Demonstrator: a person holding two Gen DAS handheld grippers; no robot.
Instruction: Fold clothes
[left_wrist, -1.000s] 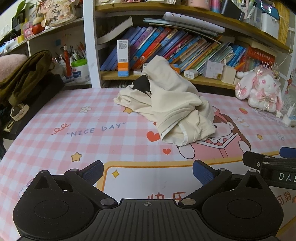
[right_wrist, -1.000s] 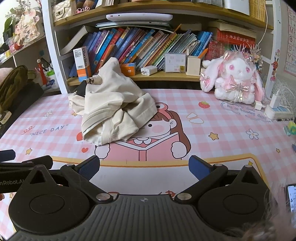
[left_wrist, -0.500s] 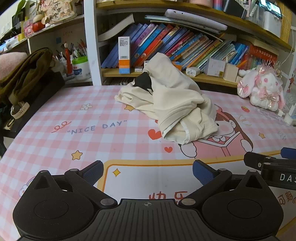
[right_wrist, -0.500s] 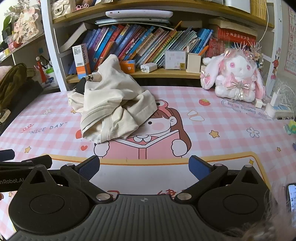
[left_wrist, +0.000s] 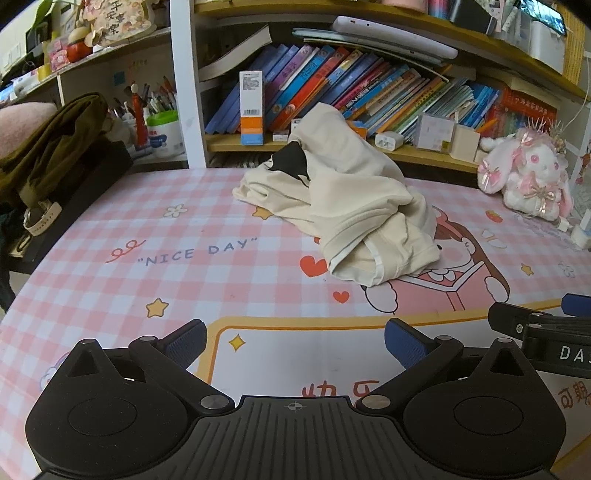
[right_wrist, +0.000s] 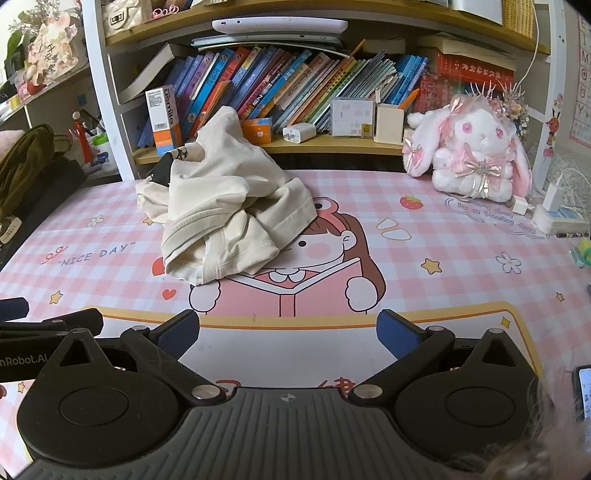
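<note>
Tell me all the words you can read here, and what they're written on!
"NICE DAY": pink checked table mat.
"DAS", cut off: right gripper's side.
"nRobot.AI", cut off: left gripper's side.
Chinese characters on the mat's near edge: partly hidden.
Book spines and orange box: too small or blurred.

Black grippers (left_wrist: 295, 341) — blue ribbed pads (right_wrist: 397, 334); silver screws.
</note>
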